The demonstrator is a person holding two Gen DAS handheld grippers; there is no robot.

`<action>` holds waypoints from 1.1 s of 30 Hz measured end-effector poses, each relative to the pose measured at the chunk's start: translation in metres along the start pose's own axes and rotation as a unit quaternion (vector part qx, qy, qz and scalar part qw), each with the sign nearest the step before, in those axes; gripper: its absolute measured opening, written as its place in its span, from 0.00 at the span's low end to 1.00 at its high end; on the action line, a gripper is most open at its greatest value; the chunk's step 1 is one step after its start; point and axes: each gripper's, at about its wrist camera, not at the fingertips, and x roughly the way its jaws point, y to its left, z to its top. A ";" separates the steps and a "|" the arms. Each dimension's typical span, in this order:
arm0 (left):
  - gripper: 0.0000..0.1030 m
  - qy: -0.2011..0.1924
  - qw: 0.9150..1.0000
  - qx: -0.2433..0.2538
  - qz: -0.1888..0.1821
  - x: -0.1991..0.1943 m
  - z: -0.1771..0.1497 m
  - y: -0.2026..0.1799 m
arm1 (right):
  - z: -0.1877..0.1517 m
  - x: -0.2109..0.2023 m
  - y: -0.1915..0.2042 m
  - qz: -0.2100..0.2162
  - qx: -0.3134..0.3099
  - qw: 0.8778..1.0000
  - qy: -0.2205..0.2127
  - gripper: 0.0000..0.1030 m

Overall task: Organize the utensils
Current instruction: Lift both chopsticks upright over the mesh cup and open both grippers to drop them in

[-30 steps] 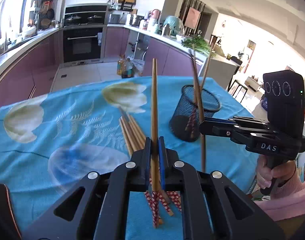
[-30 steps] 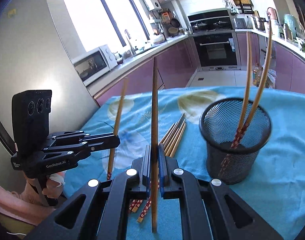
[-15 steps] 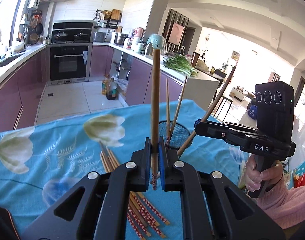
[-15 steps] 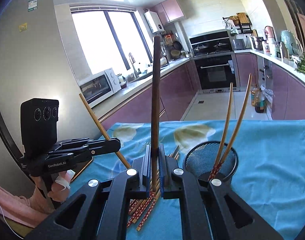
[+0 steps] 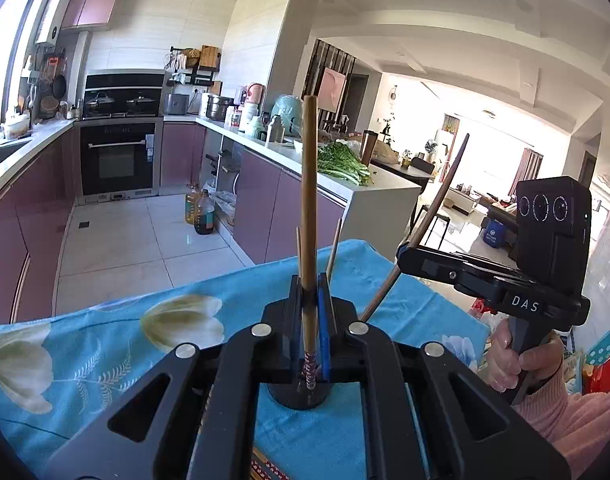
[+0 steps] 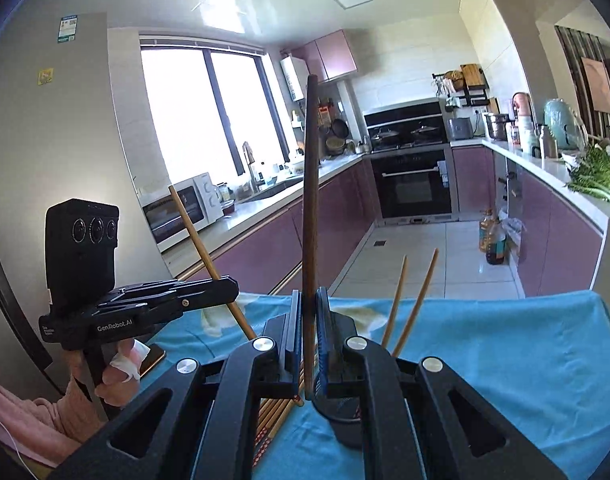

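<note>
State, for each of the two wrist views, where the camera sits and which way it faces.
Left wrist: rides the left gripper, shut on a chopstick, facing oven and living room; shows the right gripper and right hand.
Right wrist: rides the right gripper, facing window and oven; shows the left gripper.
Shared: the black mesh holder, blue tablecloth.
</note>
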 end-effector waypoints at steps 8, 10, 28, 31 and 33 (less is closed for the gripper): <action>0.08 0.032 0.999 0.015 0.015 0.035 0.007 -0.005 | -0.003 0.011 -0.009 -0.015 0.002 1.000 0.015 0.06; 0.08 0.052 0.998 0.020 0.016 0.044 0.002 -0.007 | -0.007 0.020 -0.011 -0.014 0.005 0.999 0.031 0.06; 0.08 0.142 0.990 0.017 0.024 0.102 -0.034 0.013 | -0.037 0.090 -0.029 -0.028 0.038 0.988 0.148 0.08; 0.10 0.137 0.990 0.012 0.026 0.105 -0.032 0.015 | -0.035 0.095 -0.030 -0.032 0.043 0.988 0.147 0.08; 0.11 0.133 0.991 0.007 0.025 0.104 -0.032 0.017 | -0.036 0.097 -0.030 -0.033 0.045 0.988 0.146 0.08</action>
